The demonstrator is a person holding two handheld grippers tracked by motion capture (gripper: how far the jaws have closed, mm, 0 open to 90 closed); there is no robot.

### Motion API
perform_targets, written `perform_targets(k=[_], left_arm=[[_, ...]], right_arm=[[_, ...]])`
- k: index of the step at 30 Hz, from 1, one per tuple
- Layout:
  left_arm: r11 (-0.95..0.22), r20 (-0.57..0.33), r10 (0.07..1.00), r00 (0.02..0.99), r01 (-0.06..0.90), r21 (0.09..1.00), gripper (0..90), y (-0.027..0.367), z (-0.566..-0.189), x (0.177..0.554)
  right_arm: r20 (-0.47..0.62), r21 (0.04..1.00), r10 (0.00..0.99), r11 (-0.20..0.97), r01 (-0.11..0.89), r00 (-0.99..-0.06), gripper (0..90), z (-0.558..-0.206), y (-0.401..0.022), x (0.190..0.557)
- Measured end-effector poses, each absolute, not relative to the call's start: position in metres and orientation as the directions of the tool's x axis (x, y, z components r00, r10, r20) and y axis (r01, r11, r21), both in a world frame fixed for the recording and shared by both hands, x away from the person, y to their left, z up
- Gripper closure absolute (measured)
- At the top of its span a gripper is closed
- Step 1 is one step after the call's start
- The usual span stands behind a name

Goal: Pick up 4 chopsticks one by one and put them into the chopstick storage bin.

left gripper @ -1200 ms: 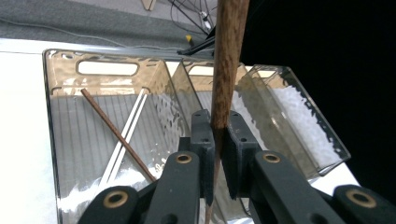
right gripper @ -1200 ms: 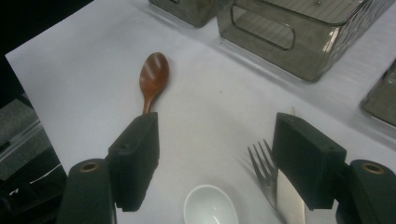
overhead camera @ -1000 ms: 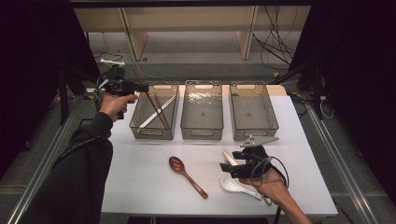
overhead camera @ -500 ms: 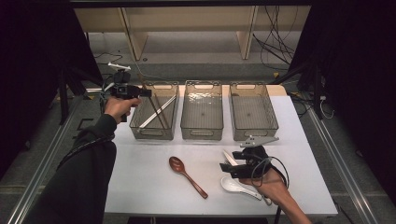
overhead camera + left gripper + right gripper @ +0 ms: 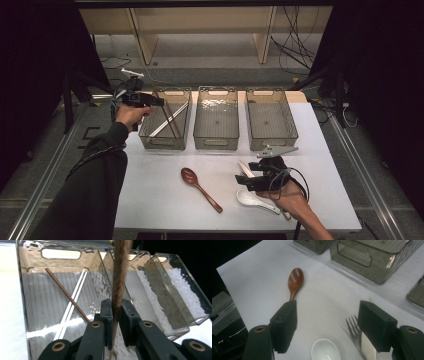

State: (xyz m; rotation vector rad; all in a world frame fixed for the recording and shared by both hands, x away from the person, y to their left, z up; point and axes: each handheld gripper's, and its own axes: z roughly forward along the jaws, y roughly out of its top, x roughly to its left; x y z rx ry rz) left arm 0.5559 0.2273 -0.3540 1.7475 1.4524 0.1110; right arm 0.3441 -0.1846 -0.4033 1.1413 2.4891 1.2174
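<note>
Tongs, left point(image 5: 113, 315): jaws just easing apart around the brown chopstick point(image 5: 118, 282) above our far-left bin point(image 5: 165, 142); we judge release.
Tongs, right point(image 5: 327, 325): apart, empty.

You have no text, label, brand, number or sign to read here, on any surface in the three views.
</note>
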Motion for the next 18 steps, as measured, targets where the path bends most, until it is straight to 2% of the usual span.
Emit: perform_targets(k=[6, 10, 18], left_arm=[[0.023, -0.405, 0.859, 0.313, 0.767, 0.642, 75.8, 0.227, -0.352, 0.555], [0.024, -0.414, 0.85, 0.324, 0.763, 0.646, 69.2, 0.228, -0.35, 0.552], [-0.026, -0.393, 0.827, 0.402, 0.726, 0.687, 47.0, 0.22, -0.336, 0.527]], right_arm=[[0.187, 0.729, 0.69, 0.379, 0.569, -0.699, 33.0, -0.403, -0.186, 0.344], [0.187, 0.729, 0.69, 0.38, 0.569, -0.7, 33.0, -0.403, -0.186, 0.344], [0.184, 0.73, 0.694, 0.378, 0.569, -0.696, 33.0, -0.402, -0.186, 0.344]])
